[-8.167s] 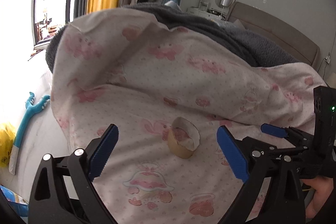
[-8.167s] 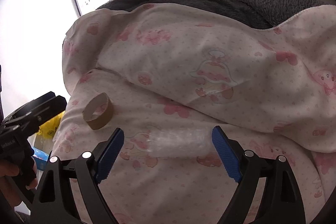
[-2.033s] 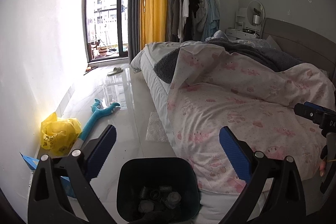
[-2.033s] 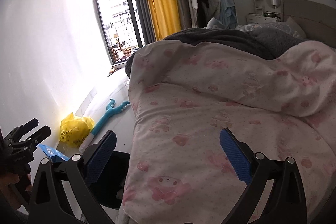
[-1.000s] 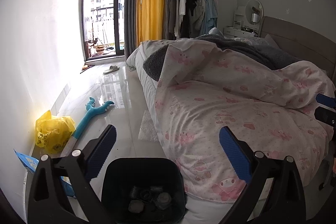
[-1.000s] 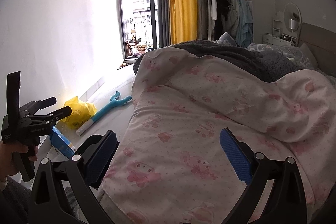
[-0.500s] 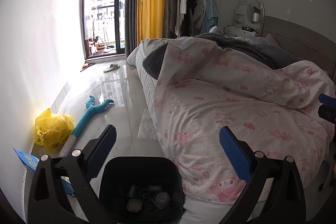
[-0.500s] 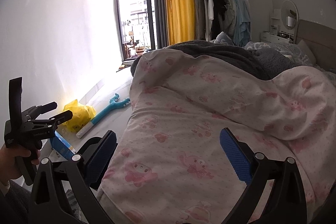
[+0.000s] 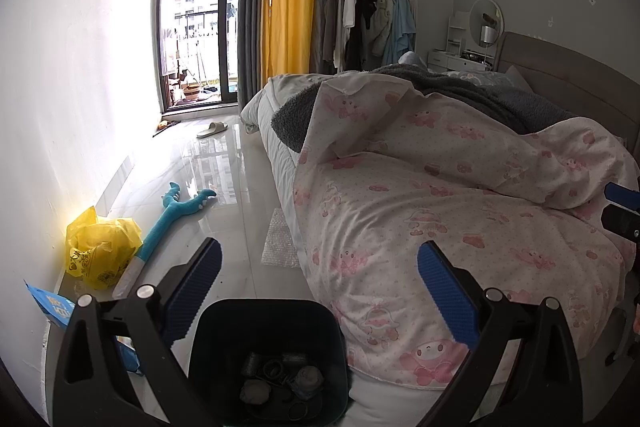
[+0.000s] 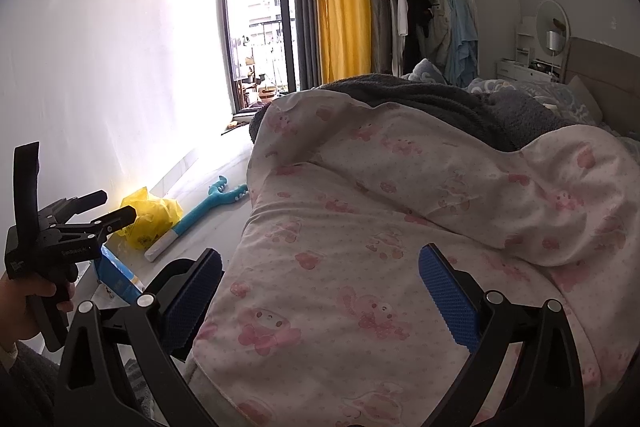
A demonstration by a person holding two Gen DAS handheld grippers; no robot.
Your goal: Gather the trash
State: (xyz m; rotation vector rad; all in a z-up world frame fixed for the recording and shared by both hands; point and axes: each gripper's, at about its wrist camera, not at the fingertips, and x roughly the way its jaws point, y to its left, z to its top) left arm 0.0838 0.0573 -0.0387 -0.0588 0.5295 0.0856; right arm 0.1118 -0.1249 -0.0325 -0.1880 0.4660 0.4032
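- While both claws stand spread wide with nothing between the pads, the left claw (image 9: 318, 285) hangs above the dark bin (image 9: 266, 359); the right claw (image 10: 320, 291) is over the pink quilt (image 10: 400, 227) on the bed
- Bin sits on the floor, just beside the bed corner; small scraps lie in its bottom, too small to name
- Likely next trash: bubble wrap sheet (image 9: 280, 243) flat on the floor, tucked against the bed side, beyond the bin
- Handling, as a guess: very light, soft, floppy, a bit slick on the glossy tile; pinch a free edge or corner, not the flat middle; it will droop once lifted
- Long axis runs along the bed edge, pointing away from the camera toward the window
- Yellow bag (image 9: 102, 247) by the wall, well apart from the bin; crinkly, light; whether it is trash cannot be told
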